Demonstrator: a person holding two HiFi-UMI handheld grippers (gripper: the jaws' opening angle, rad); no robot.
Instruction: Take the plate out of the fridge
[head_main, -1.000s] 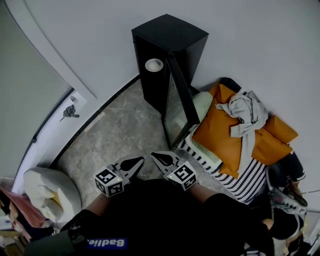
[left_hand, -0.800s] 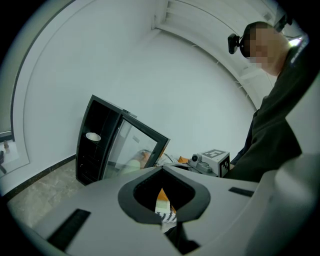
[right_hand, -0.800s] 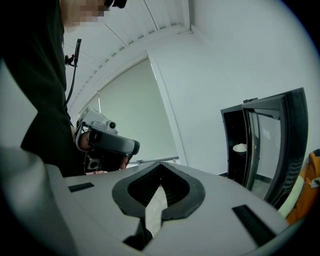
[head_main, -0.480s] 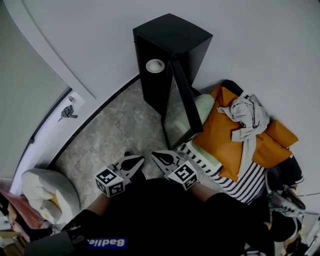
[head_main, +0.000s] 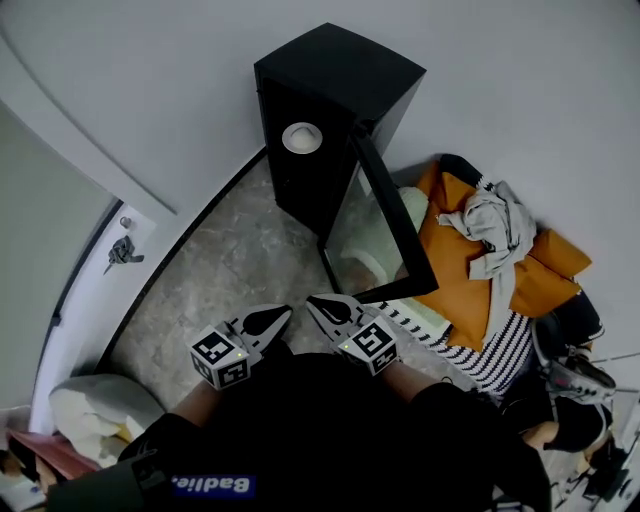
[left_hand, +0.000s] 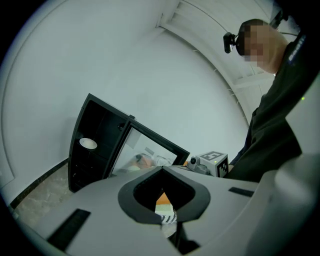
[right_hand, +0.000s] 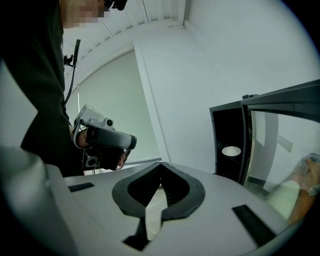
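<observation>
Small black cabinet fridge (head_main: 335, 75) with its glass door (head_main: 375, 235) swung open. The round white plate (head_main: 301, 137) lies flat on an upper shelf inside the fridge, close to the open front. The left gripper (head_main: 283, 314) and right gripper (head_main: 312, 301) hover side by side, well short of the fridge, each with jaws closed together on nothing. The plate is probably rigid, light, smooth and breakable. Pinch its near rim and keep it level while drawing it clear of the fridge.
</observation>
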